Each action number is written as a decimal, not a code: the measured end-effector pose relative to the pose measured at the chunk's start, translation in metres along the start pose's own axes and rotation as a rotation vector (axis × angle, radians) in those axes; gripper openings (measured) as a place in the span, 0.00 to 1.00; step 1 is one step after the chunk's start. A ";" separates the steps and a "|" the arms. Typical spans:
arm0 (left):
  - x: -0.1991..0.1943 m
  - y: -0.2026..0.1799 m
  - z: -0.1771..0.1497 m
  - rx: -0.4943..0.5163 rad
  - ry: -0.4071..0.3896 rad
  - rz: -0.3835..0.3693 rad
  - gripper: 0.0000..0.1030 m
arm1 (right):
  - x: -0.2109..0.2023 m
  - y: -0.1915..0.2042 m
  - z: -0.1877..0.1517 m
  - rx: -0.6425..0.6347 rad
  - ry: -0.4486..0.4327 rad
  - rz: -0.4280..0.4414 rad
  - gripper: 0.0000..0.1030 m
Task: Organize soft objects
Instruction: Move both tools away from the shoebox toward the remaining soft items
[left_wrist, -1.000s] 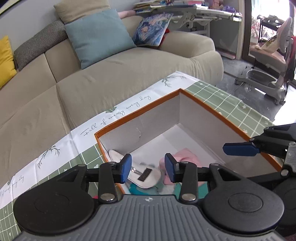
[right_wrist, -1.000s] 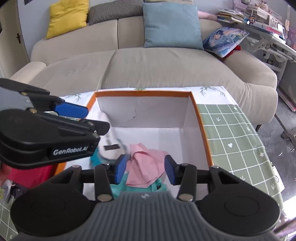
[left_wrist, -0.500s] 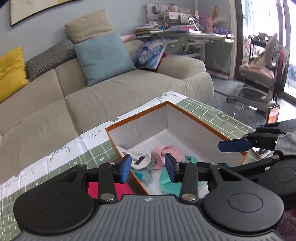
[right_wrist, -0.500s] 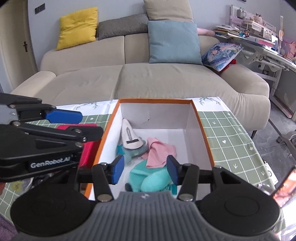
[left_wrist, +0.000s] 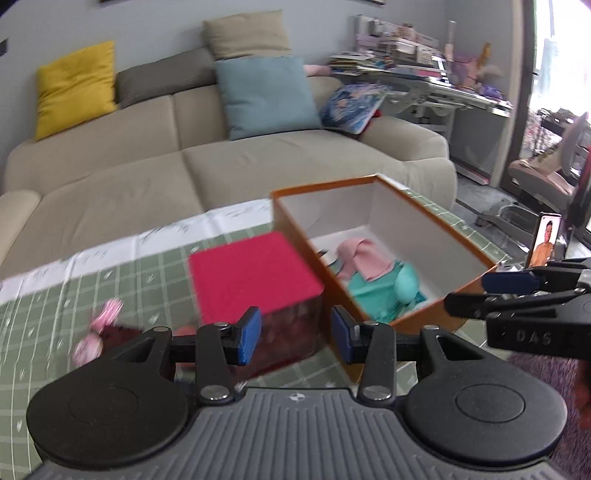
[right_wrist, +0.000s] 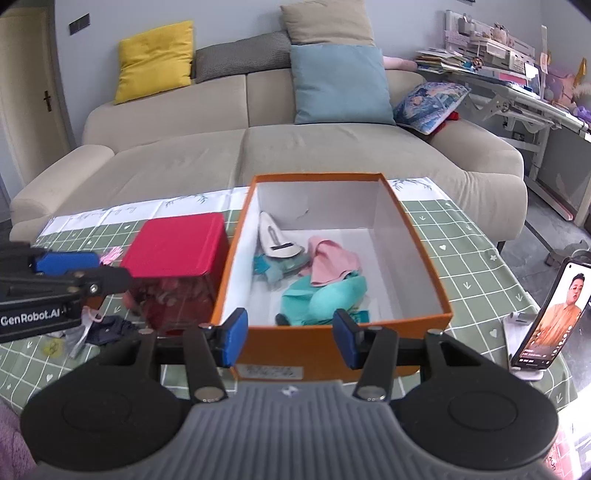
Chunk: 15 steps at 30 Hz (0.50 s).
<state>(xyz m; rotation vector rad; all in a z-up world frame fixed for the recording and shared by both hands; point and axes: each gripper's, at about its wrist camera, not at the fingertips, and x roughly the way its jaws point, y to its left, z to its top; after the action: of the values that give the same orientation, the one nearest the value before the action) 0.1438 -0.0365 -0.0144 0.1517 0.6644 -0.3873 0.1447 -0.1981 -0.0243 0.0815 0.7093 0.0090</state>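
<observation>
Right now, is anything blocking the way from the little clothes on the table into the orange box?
Yes. The red-lidded container stands between the small clothes on the table and the orange box; they would need lifting over it.

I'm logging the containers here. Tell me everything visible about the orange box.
The orange box is a lidless rectangular carton, seemingly cardboard, orange outside and white inside. It stands upright on the green checked tablecloth, close beside the red-lidded container on its left. Inside lie a white slipper, pink cloth and teal fabric. A pale label marks its near wall.
</observation>
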 end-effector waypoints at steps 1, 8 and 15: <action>-0.003 0.004 -0.004 -0.014 0.001 0.010 0.48 | -0.002 0.005 -0.003 -0.005 -0.003 0.001 0.49; -0.021 0.034 -0.034 -0.105 0.027 0.056 0.48 | -0.009 0.039 -0.019 -0.043 -0.016 0.042 0.49; -0.042 0.064 -0.060 -0.185 0.033 0.105 0.48 | -0.010 0.079 -0.023 -0.101 -0.009 0.124 0.49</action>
<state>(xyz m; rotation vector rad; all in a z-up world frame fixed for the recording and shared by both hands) 0.1048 0.0505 -0.0340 0.0171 0.7178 -0.2215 0.1241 -0.1177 -0.0292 0.0283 0.6933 0.1630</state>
